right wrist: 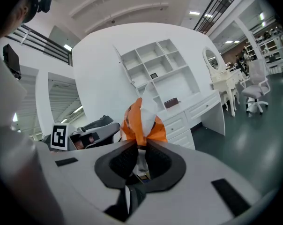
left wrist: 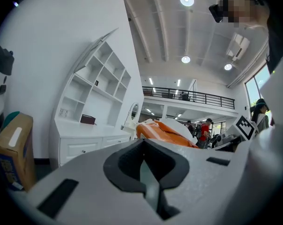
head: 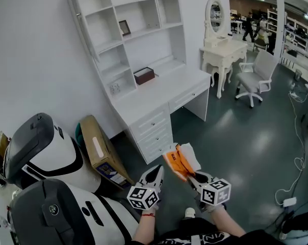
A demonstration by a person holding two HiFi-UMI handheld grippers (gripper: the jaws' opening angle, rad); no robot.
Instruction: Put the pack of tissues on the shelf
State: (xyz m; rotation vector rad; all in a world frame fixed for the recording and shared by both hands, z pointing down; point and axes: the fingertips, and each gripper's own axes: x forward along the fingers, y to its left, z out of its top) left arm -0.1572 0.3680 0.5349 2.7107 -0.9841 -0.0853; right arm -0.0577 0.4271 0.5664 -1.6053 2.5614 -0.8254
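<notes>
Well apart from the shelf [head: 150, 44], our right gripper [right wrist: 140, 148] is closed tight on the tissues [right wrist: 142, 120]; our left gripper [left wrist: 142, 145], equally far from the shelf, is closed and empty.

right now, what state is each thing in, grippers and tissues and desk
right gripper: shut on the pack of tissues
pack of tissues: held in the air, not yet on the shelf
left gripper: shut, empty
shelf: open cubbies, mostly bare
desk drawers: all closed
</notes>
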